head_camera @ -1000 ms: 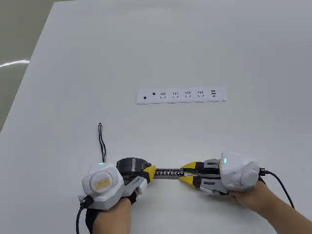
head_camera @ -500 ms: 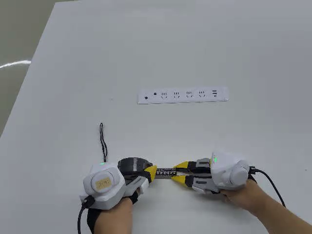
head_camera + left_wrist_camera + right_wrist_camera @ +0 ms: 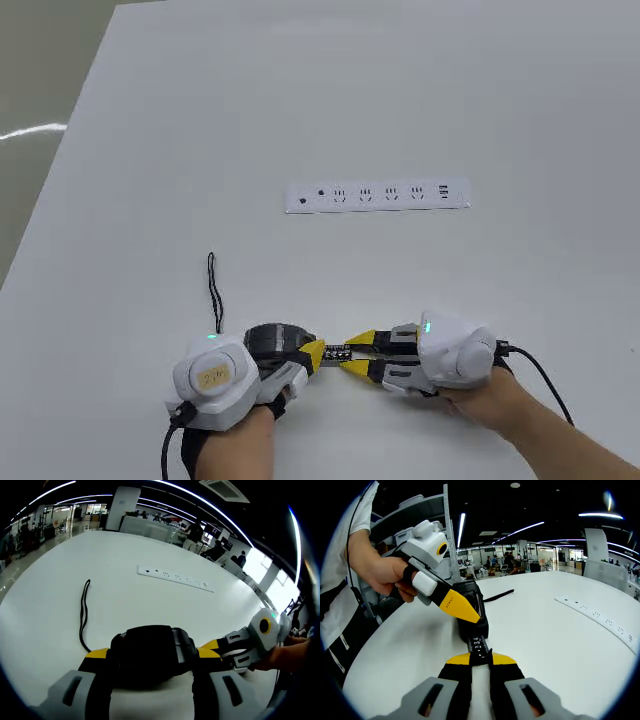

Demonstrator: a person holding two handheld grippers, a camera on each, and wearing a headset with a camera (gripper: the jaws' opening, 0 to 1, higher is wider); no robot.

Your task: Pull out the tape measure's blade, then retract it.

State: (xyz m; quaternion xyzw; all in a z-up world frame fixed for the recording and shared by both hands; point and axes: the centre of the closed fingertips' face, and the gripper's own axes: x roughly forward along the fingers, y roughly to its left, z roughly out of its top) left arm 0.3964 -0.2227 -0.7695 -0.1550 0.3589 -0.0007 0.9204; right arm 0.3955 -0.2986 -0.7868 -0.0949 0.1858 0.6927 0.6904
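The black tape measure [image 3: 273, 341] [image 3: 150, 652] [image 3: 472, 611] rests on the white table, clamped between the yellow-tipped jaws of my left gripper [image 3: 300, 357] [image 3: 152, 655]. A short stretch of its blade [image 3: 336, 352] [image 3: 476, 644] runs out to the right. My right gripper [image 3: 352, 352] [image 3: 474, 657] is shut on the blade's end, close to the case. The tape's black wrist cord [image 3: 213, 288] [image 3: 84, 612] trails away across the table toward the far side.
A white power strip [image 3: 377, 195] [image 3: 175, 578] [image 3: 600, 618] lies flat on the table [image 3: 330, 110] beyond the grippers. The table's left edge [image 3: 60, 150] runs diagonally past grey floor. Cables trail from both grippers toward me.
My right gripper has moved left toward the tape case with the blade's end, so the exposed blade is much shorter now. The left gripper and case have stayed put.
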